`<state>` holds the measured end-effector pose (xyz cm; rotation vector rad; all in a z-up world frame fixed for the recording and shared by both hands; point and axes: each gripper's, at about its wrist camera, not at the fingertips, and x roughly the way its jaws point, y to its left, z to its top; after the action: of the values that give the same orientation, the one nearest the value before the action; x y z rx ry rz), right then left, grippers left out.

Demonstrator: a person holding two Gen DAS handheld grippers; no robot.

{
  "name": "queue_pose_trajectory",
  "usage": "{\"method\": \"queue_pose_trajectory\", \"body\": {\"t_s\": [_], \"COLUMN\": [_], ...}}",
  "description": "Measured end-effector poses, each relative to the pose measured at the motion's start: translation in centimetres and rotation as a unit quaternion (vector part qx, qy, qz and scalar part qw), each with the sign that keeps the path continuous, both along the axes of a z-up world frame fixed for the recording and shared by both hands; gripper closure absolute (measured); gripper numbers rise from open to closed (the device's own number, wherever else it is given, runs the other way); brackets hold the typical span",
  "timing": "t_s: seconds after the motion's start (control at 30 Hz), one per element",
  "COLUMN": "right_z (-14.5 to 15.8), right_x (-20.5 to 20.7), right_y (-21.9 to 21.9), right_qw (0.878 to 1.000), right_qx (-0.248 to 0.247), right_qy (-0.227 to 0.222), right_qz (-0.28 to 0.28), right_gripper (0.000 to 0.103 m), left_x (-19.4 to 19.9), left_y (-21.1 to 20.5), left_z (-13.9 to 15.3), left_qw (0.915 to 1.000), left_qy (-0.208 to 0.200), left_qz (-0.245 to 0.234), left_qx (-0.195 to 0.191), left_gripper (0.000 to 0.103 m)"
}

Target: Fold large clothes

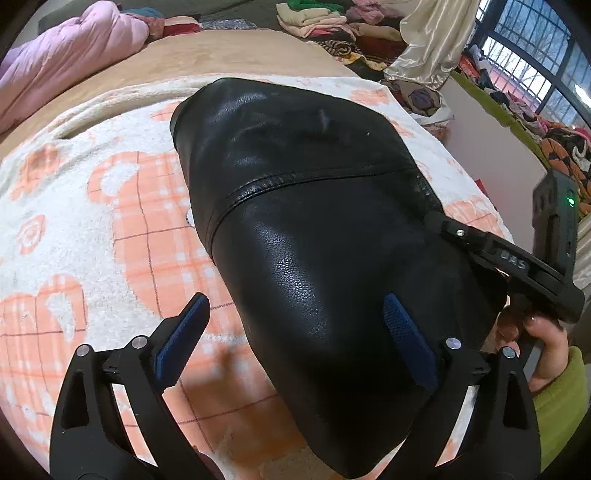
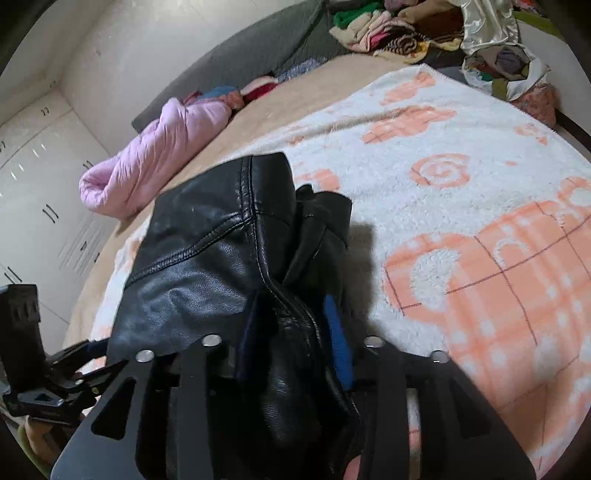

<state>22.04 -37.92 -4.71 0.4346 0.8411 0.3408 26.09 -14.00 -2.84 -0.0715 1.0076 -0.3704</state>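
Note:
A black leather jacket (image 1: 314, 206) lies folded into a thick bundle on the white and orange blanket (image 1: 110, 229). My left gripper (image 1: 295, 317) is open wide at the bundle's near end. Its right finger hovers over the leather and its left finger over the blanket, gripping nothing. My right gripper (image 2: 295, 332) is at the jacket's (image 2: 207, 258) side edge, with a thick fold of leather filling the gap between its blue pads (image 2: 338, 343). In the left wrist view the right gripper (image 1: 437, 221) reaches in from the right, held by a hand in a green sleeve (image 1: 554, 387).
The blanket covers a tan bed (image 1: 229, 55). A pink padded coat (image 1: 66, 74) lies at the bed's far left. Piles of clothes (image 1: 325, 22) and a shiny cream fabric (image 1: 432, 40) lie beyond the far edge. White cupboards (image 2: 44, 206) stand along the wall.

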Motion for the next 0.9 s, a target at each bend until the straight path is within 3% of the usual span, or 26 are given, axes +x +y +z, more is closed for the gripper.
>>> {"method": "queue_pose_trajectory", "body": {"t_s": [0.07, 0.2, 0.27, 0.47, 0.53, 0.63, 0.77, 0.9], "right_z": [0.4, 2.3, 3.2, 3.4, 3.5, 2.8, 2.5, 0.0], "right_x": [-0.9, -3.0, -4.1, -6.8, -7.5, -7.7, -8.8, -8.0], "right_y": [-0.5, -1.5, -2.1, -2.9, -2.5, -1.9, -1.9, -0.9], "right_qw": [1.000, 0.999, 0.999, 0.998, 0.998, 0.998, 0.997, 0.998], "right_qx": [0.002, 0.002, 0.011, 0.045, 0.055, 0.057, 0.075, -0.005], "right_qy": [-0.004, -0.025, -0.041, -0.038, -0.038, -0.019, -0.002, 0.056], "right_qz": [-0.011, -0.028, -0.033, -0.007, 0.008, 0.014, 0.029, 0.004], "right_gripper": [0.043, 0.034, 0.025, 0.024, 0.032, 0.085, 0.088, 0.084], "left_x": [-0.2, -0.5, -0.8, -1.9, -2.2, -2.6, -2.8, -2.6], "left_y": [0.2, 0.6, 0.8, 1.1, 1.1, 1.3, 2.0, 1.7], "left_z": [0.0, 0.1, 0.1, -0.4, -0.4, -0.3, 0.1, -1.7], "left_qw": [1.0000, 0.9999, 0.9997, 0.9982, 0.9979, 0.9976, 0.9967, 0.9958], "left_qy": [0.001, 0.000, 0.001, 0.016, 0.016, 0.017, 0.015, 0.041], "left_qz": [0.003, 0.012, 0.017, 0.032, 0.032, 0.037, 0.047, 0.044], "left_qx": [-0.003, -0.011, -0.018, -0.048, -0.053, -0.056, -0.065, -0.069], "left_gripper": [0.015, 0.015, 0.015, 0.011, 0.011, 0.011, 0.009, 0.008]}}
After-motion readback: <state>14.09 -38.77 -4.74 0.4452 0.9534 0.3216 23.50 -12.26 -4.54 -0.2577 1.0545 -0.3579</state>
